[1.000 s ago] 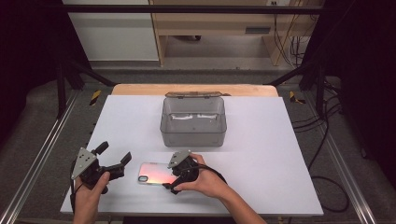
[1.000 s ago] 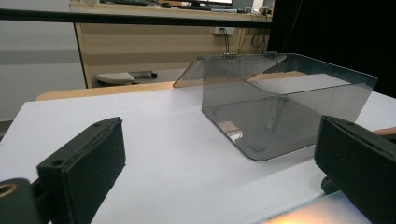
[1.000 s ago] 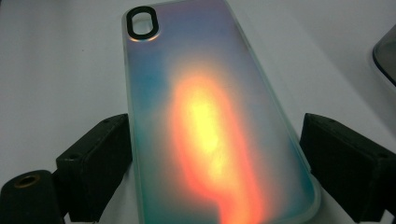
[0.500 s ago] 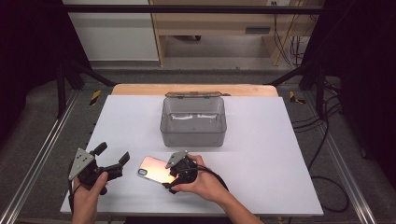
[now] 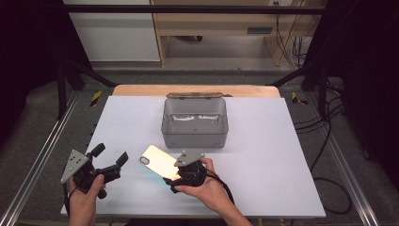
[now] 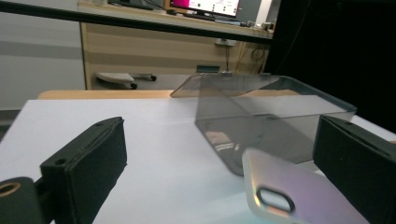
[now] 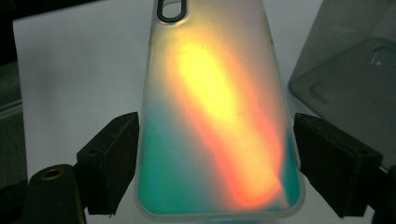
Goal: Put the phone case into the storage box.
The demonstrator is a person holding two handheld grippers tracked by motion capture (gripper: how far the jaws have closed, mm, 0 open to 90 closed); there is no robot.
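Work in hand: the right gripper (image 5: 175, 178) is taking up a phone case (image 5: 160, 161) from the worktop (image 5: 263, 141), near its front edge, just in front of the box (image 5: 195, 123)
Case: iridescent back up, camera cut-out at the end away from the right hand; in the right gripper view (image 7: 217, 107) its near end sits between the two jaws
Right jaws: one on each long side of the case, the left pad at or nearly on the edge, the right pad a little off it; I cannot tell whether they are pinching it yet
Left gripper (image 5: 109, 159): jaws wide apart with nothing between them, just beside the case's cut-out end; the left gripper view shows that corner (image 6: 299, 196) low between the pads
Box: clear grey, lid (image 5: 197, 95) swung back behind it, likely where the case goes
Doing it well: I would close evenly on both long edges, well in from the rounded corner, since a thin glossy shell may flex or slip; lift level, and let the left gripper steady the far end if it sags
Hard to make out: glare washes out the case's surface; whether its near end is lifted off the worktop; the pale strip on the box floor is unclear; the right jaws in the high view sit under the hand and grey plate
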